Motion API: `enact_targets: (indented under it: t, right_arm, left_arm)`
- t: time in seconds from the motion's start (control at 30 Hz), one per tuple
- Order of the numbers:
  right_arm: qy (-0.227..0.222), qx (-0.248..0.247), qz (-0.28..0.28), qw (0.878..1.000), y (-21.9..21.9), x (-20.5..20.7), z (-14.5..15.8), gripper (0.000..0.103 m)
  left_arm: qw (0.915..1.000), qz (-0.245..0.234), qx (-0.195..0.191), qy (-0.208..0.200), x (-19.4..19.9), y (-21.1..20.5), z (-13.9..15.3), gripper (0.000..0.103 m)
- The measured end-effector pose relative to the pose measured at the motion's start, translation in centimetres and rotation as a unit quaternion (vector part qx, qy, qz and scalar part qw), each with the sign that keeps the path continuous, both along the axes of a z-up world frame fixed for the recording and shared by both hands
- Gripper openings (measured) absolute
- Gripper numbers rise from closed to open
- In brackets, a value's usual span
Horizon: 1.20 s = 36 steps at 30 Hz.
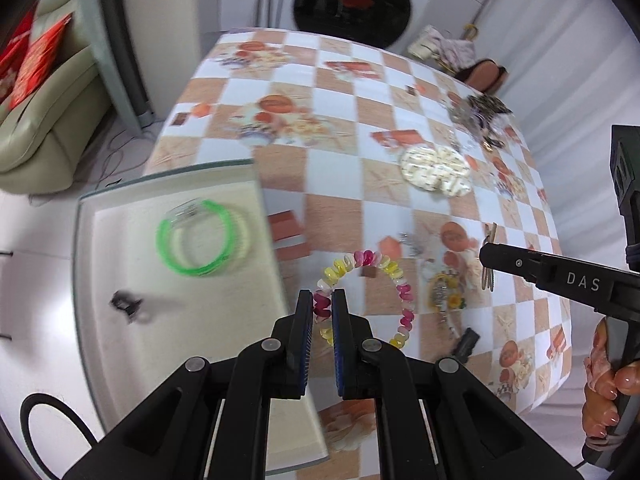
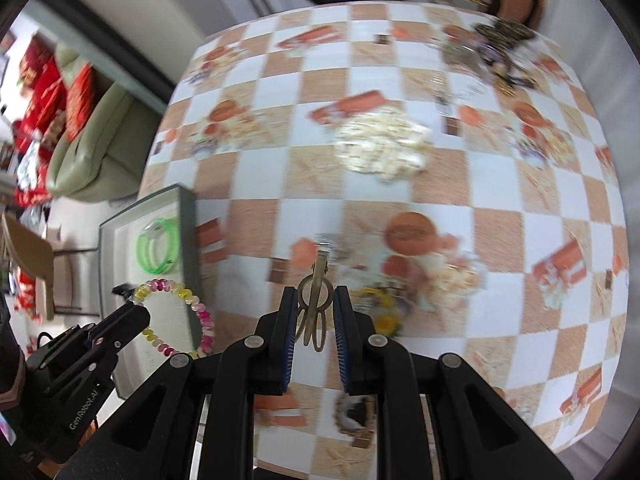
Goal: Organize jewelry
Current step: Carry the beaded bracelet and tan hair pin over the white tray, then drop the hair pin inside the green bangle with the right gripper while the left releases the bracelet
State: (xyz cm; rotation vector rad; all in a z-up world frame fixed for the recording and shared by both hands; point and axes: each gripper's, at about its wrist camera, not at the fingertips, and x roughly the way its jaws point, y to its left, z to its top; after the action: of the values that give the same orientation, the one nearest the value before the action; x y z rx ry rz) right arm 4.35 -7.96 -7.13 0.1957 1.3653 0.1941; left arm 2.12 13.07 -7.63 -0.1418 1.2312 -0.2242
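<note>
My left gripper (image 1: 322, 307) is shut on a pink and yellow beaded bracelet (image 1: 403, 294) and holds it above the table beside the white tray (image 1: 120, 360); the bracelet also shows in the right wrist view (image 2: 202, 314). A green bangle (image 1: 200, 236) and a small dark piece (image 1: 127, 305) lie in the tray. My right gripper (image 2: 315, 304) is shut on a bronze hair clip (image 2: 316, 300), held above the table. The right gripper also shows in the left wrist view (image 1: 490, 258).
The checkered tablecloth (image 1: 340, 184) carries a cream beaded piece (image 1: 436, 172), a heap of jewelry (image 1: 480, 116) at the far right, a yellow flower piece (image 1: 444, 292) and a dark clip (image 1: 466, 340). A sofa (image 1: 44, 112) stands to the left.
</note>
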Motion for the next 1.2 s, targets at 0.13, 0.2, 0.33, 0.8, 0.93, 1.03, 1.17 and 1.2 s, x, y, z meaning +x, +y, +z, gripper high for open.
enact_targets:
  t: [0.13, 0.2, 0.33, 0.8, 0.93, 1.03, 1.17, 1.2]
  right_arm:
    - [-0.003, 0.001, 0.037, 0.999, 3.5, 0.3, 0.3, 0.019]
    - [-0.005, 0.003, 0.056, 0.998, 5.3, 0.5, 0.4, 0.019]
    - [-0.006, 0.008, 0.093, 0.996, 8.8, 0.9, 0.5, 0.019]
    - [0.010, 0.031, 0.179, 0.983, 19.0, 3.5, -1.5, 0.019]
    - [0.018, 0.027, 0.190, 0.981, 20.6, 4.2, -2.7, 0.019]
    - [0.023, 0.022, 0.197, 0.980, 21.6, 4.5, -3.7, 0.019]
    - [0.031, 0.013, 0.204, 0.978, 22.7, 4.8, -4.8, 0.019]
    - [0.032, 0.011, 0.205, 0.978, 22.9, 4.9, -5.1, 0.019]
  left_arm:
    - [0.9995, 0.031, 0.000, 0.000, -0.8, 2.9, -0.2, 0.014]
    - [0.9988, 0.048, 0.001, 0.001, -1.2, 4.4, -0.4, 0.014]
    - [0.9965, 0.084, 0.003, 0.005, -2.2, 7.3, -1.0, 0.014]
    - [0.9828, 0.178, 0.021, 0.045, -4.7, 14.2, -5.4, 0.014]
    - [0.9799, 0.191, 0.026, 0.052, -4.4, 15.1, -6.7, 0.014]
    - [0.9790, 0.194, 0.030, 0.054, -3.8, 15.3, -7.2, 0.014]
    - [0.9800, 0.186, 0.043, 0.056, -3.1, 14.8, -7.9, 0.014]
    - [0.9804, 0.183, 0.046, 0.056, -3.0, 14.6, -8.0, 0.014]
